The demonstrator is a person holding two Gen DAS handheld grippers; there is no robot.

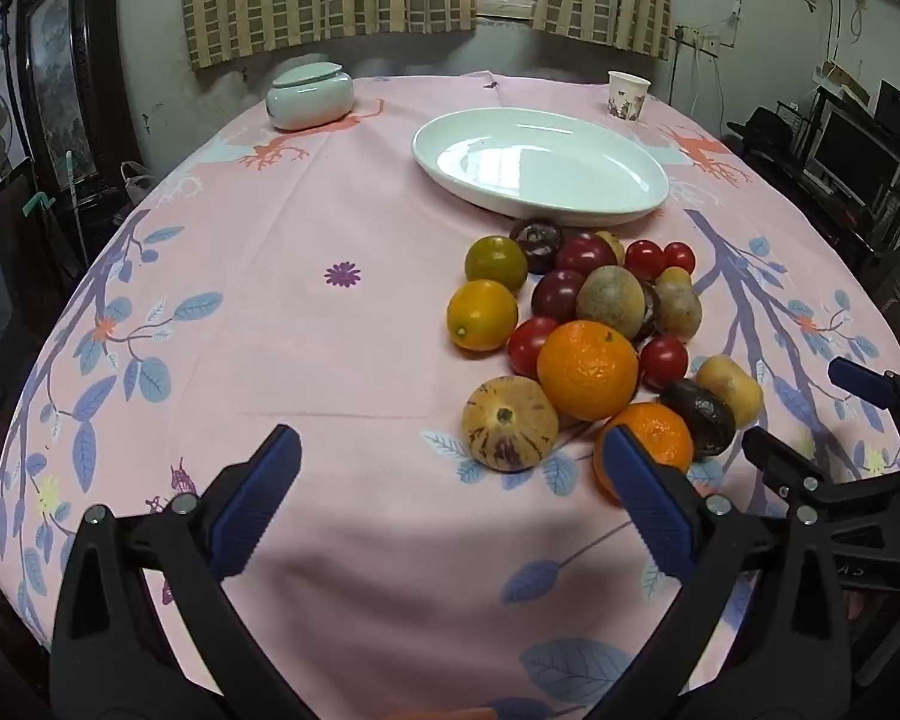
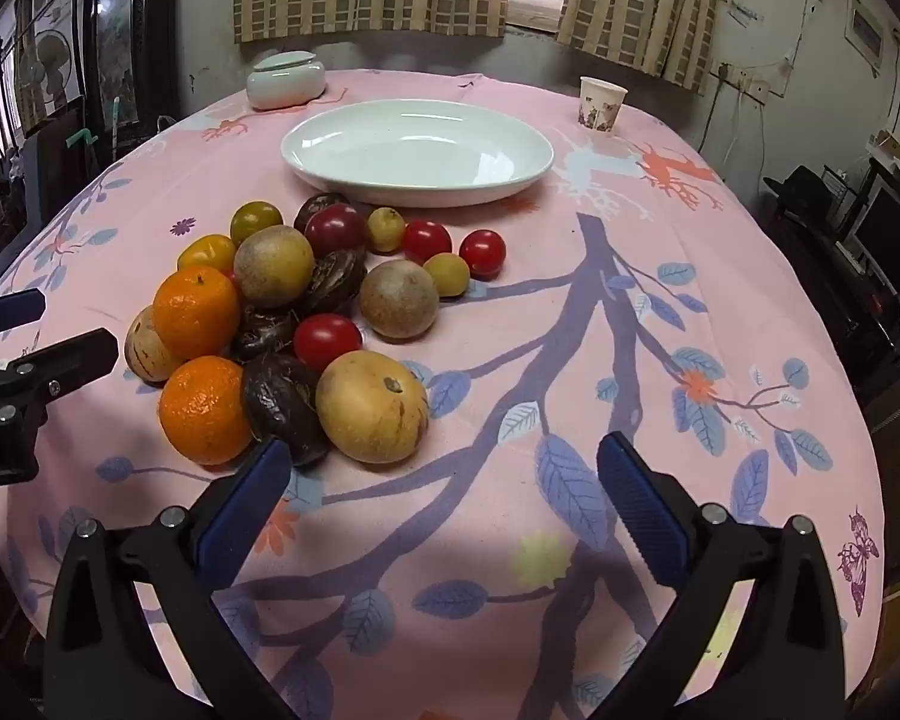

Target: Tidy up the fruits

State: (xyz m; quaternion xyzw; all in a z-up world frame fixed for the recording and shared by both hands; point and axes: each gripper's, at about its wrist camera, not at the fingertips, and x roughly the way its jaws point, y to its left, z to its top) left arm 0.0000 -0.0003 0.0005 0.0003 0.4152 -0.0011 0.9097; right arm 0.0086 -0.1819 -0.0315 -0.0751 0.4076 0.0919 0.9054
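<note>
A pile of mixed fruit [image 1: 594, 330] [image 2: 294, 312] lies on the pink tablecloth: oranges [image 1: 588, 369], red tomatoes [image 2: 327, 341], dark passion fruits [image 2: 282, 405], striped yellow melons [image 1: 509, 432] [image 2: 372, 407] and yellow-green citrus [image 1: 482, 314]. Behind it stands an oval white dish [image 1: 540, 165] [image 2: 417, 150], with nothing in it. My left gripper [image 1: 450, 450] hangs open above the cloth, just left of and in front of the pile. My right gripper [image 2: 438, 459] is open too, at the pile's near right; it shows in the left wrist view [image 1: 810, 414] at the right edge.
A pale lidded ceramic jar [image 1: 309, 95] [image 2: 285, 83] sits at the back left and a paper cup [image 1: 628, 95] [image 2: 600, 104] at the back right. The round table [image 1: 330, 312] drops off on all sides, with dark furniture and electronics around it.
</note>
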